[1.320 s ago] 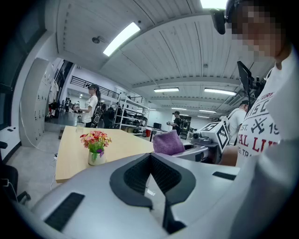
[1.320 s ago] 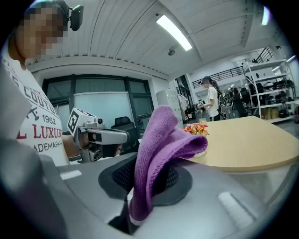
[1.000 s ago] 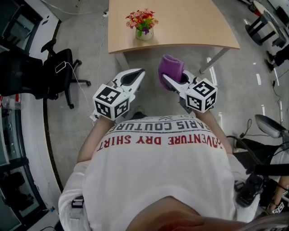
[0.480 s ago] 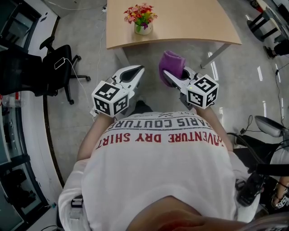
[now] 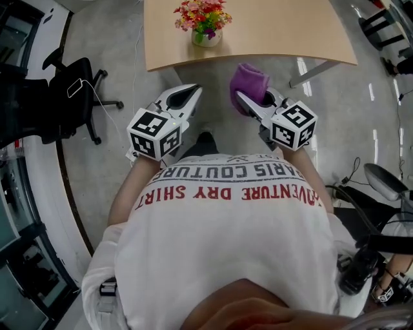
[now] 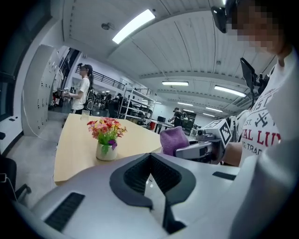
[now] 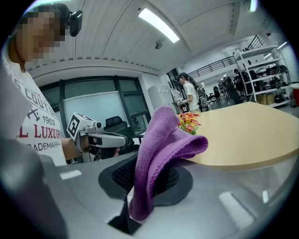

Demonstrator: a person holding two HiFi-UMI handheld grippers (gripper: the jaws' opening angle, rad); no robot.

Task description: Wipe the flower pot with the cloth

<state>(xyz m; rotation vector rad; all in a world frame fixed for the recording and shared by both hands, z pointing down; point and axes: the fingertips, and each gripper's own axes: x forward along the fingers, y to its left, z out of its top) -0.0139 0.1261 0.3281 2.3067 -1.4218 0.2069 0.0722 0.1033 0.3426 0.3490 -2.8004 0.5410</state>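
Purple cloth was clamped in the right gripper jaws; left gripper jaws were closed, empty. Pot on the surface stood well apart, unwiped.

One table carries one flower pot holding one bunch of flowers. There are two grippers, a left gripper and a right gripper. Each bears one marker cube, two in all: left cube, right cube. One purple cloth. One black office chair. One person in a white shirt. In the left gripper view, two further people: one standing person and one distant person.
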